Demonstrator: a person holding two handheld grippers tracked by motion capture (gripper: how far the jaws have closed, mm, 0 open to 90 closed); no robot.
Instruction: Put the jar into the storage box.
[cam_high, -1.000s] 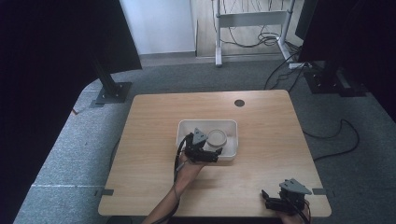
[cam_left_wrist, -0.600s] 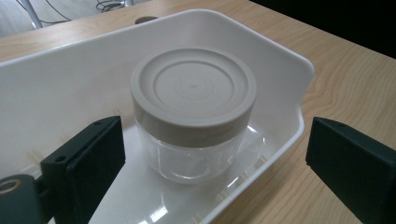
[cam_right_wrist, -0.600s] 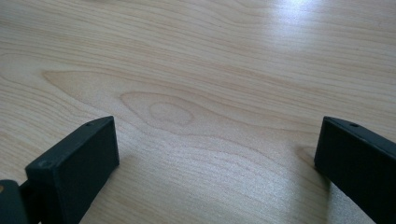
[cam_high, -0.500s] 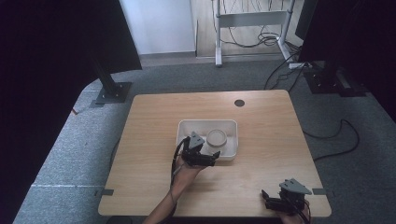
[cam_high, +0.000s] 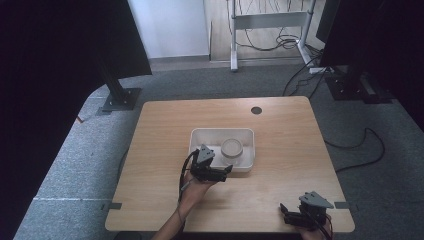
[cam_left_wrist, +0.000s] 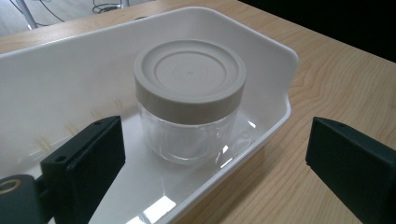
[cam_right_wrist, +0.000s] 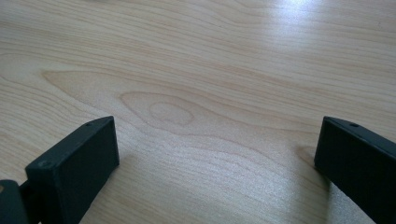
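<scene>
Hovering just in front of the near wall of the white tray (cam_high: 197, 137), the left gripper (cam_high: 226, 171) points toward the tray's right half, its jaws spread wide with nothing between them — the left gripper view has one jaw over the tray's floor and the other out over the bare wood beyond the tray's corner. Held in the person's left hand (cam_high: 195, 187), it comes in from the lower edge of the high view, a cable looping from its left side. Inside the tray stands the jar (cam_high: 232, 148), upright in the right half, clear-walled and closed with a beige lid (cam_left_wrist: 190, 74); in the left gripper view it sits straight ahead between the two jaws but beyond their tips, untouched, close to the tray's rounded corner. The tray rests near the middle of the wooden surface (cam_high: 285, 125), which has a small dark round hole (cam_high: 256, 110) toward its far edge. Well apart, at the near right corner of the surface, the right gripper (cam_high: 284, 209) lies low — its jaws are also wide apart, and the right gripper view shows only plain wood grain between them.
</scene>
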